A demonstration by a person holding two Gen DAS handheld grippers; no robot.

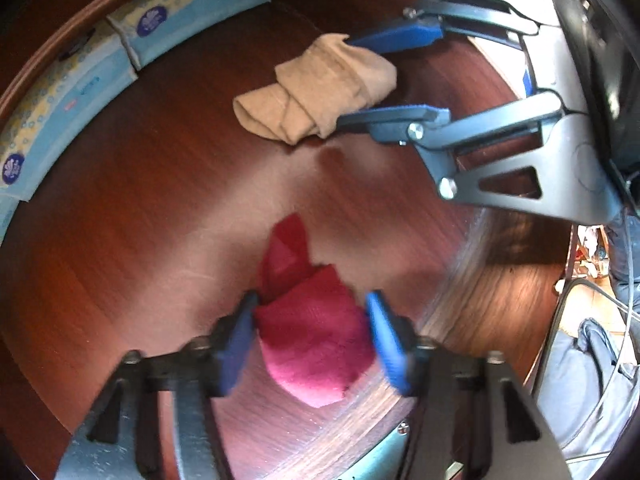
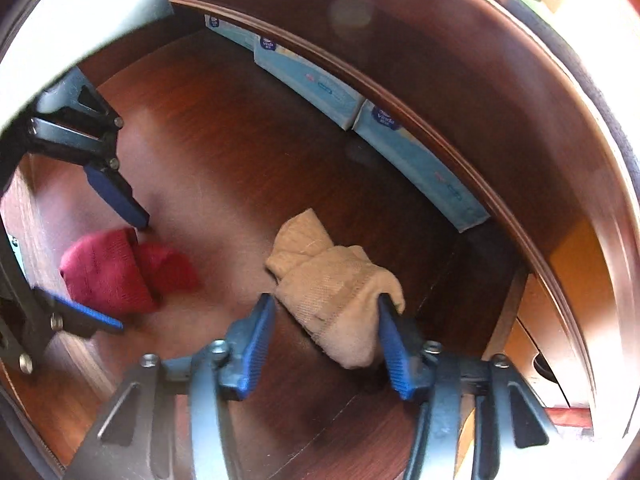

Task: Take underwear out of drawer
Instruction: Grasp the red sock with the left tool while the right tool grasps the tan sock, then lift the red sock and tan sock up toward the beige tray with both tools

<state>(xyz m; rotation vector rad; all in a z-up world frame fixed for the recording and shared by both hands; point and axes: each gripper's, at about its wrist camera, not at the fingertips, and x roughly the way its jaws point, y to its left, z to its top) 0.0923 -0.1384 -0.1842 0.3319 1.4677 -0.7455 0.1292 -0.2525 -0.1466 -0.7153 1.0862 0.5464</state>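
Observation:
A folded red underwear (image 1: 316, 336) lies on the dark wooden drawer floor (image 1: 140, 220) between the blue fingers of my left gripper (image 1: 312, 308), which is open around it. It also shows in the right wrist view (image 2: 116, 272), with the left gripper (image 2: 128, 272) straddling it. A rolled beige underwear (image 1: 320, 92) lies further in. My right gripper (image 1: 344, 82) is open with its fingers on either side of it. In the right wrist view the beige underwear (image 2: 336, 288) sits between the right gripper's (image 2: 326, 308) fingers.
Light blue tissue packs (image 1: 68, 92) line the drawer's back wall, also in the right wrist view (image 2: 360, 112). The drawer's side wall (image 2: 500, 128) curves to the right. Beyond the drawer front are a chair and floor clutter (image 1: 592, 360).

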